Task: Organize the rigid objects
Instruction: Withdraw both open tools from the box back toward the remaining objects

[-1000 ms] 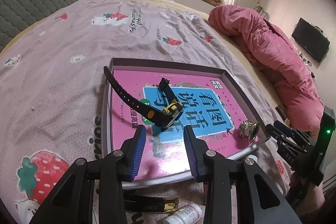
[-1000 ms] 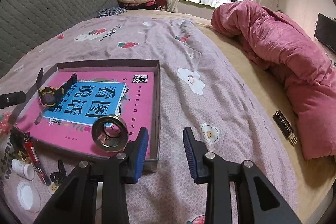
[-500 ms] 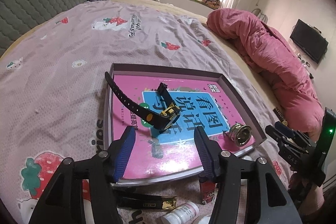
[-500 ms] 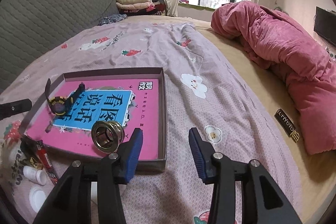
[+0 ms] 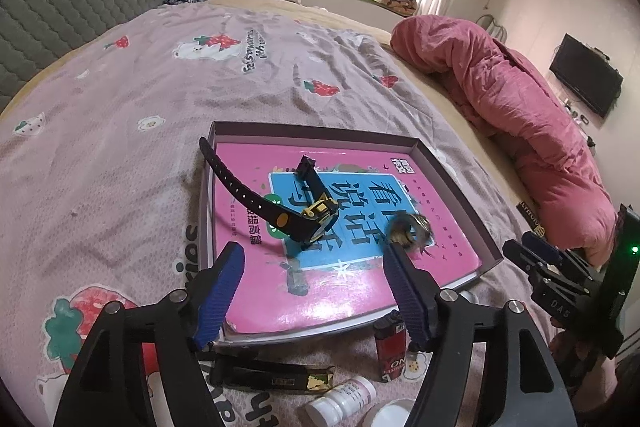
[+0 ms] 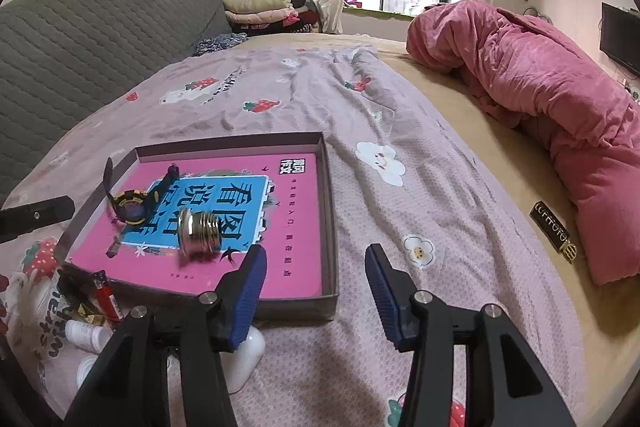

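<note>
The watch [image 5: 308,215] and the metal ring [image 6: 200,233] lie in the shallow box [image 5: 452,171] on the bed, on its pink book; the ring looks blurred, perhaps not yet settled. This reads as the release step. Next likely calls for reaching to the lighter [image 5: 390,347] or pill bottle [image 5: 340,401] just outside the box. The left tool [image 5: 312,291] and the right tool [image 6: 316,291] are both opening, nothing between their jaws.
</note>
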### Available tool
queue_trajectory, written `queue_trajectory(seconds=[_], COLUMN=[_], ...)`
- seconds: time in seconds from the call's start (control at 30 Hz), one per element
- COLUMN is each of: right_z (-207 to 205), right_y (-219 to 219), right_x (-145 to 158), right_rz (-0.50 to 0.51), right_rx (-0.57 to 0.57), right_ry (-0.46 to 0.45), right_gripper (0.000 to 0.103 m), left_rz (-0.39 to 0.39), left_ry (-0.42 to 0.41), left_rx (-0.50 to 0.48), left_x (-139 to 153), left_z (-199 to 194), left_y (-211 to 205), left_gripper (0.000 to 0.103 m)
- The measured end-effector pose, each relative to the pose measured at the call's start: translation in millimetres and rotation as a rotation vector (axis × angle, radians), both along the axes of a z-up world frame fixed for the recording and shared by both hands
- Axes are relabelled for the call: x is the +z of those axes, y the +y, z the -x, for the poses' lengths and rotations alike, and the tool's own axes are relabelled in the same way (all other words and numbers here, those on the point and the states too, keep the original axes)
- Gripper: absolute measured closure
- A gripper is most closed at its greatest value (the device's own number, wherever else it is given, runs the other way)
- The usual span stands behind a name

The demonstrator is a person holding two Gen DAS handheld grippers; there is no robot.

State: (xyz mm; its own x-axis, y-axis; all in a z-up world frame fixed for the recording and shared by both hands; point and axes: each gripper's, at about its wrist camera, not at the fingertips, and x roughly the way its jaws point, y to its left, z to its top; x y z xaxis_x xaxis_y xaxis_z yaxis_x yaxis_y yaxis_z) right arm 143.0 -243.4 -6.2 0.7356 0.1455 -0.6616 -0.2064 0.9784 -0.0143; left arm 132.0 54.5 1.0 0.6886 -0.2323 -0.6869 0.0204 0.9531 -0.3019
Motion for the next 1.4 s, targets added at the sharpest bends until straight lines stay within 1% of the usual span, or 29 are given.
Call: queue_trajectory(seconds=[0.27, 0.5, 0.63, 0.67, 0.87, 0.97, 1.4], right_z=[6, 11, 13, 14, 18, 22, 35], right_y=[1, -2, -4, -5, -2, 0, -2], right_x=[5, 11, 17, 19, 26, 28, 33], right_rz=[-0.014, -0.031, -0.044, -0.046, -0.059, -0.056, -0.066], right_rx=[0.006, -0.004, -0.008, -0.009, -0.001, 0.008, 0.019], right_ry=[-0.006, -0.017, -0.029, -0.037, -0.046, -0.053, -0.058], right_gripper=[0.051, 0.051, 0.042, 0.042, 0.042, 0.042, 0.041], left_rz=[-0.007, -0.015, -0.015, -0.014, -0.012, -0.024, -0.046], left_ry=[-0.001, -0.016, -0.039, -0.046, -0.063, -0.063, -0.041], left_rx=[-0.003, 0.004, 0.01, 0.012, 0.014, 0.012, -0.003], left_x=[2, 11, 21, 24, 36, 40, 41], left_z=[6, 17, 22, 23, 29, 33, 53], left_y=[0, 2, 4, 4, 3, 1, -4], left_gripper=[0.027, 0.026, 0.026, 0.026, 0.026, 0.026, 0.026])
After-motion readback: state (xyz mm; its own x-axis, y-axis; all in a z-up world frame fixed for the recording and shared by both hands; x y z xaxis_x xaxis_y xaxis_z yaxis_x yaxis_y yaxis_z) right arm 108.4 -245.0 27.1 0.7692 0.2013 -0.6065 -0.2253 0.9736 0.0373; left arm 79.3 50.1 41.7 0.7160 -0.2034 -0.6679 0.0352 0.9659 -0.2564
